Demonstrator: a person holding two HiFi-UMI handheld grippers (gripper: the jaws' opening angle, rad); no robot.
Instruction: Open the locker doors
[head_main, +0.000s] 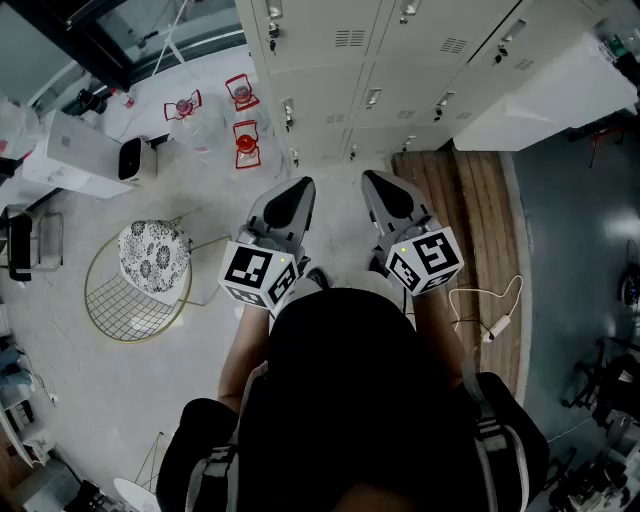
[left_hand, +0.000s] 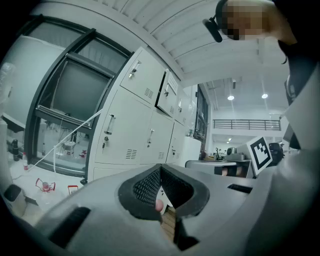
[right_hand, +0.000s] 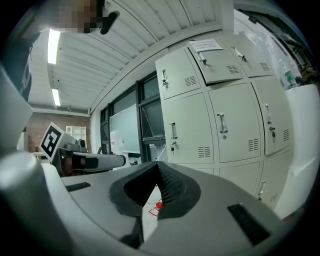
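Left tongs (head_main: 300, 187), wire chair (head_main: 112, 300), lockers (head_main: 330, 75) ahead.

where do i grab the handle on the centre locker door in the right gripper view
Grip the handle at mid-length, coming straight at the door front with one jaw on each side. It is an upright bar standing off the face near the door's left edge, so a sideways pinch probably holds. The right gripper is shut and empty; open it first.

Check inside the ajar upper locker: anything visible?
Only a dark sliver shows along the edge of the ajar door; that door covers the rest of the interior, so any contents can't be seen.
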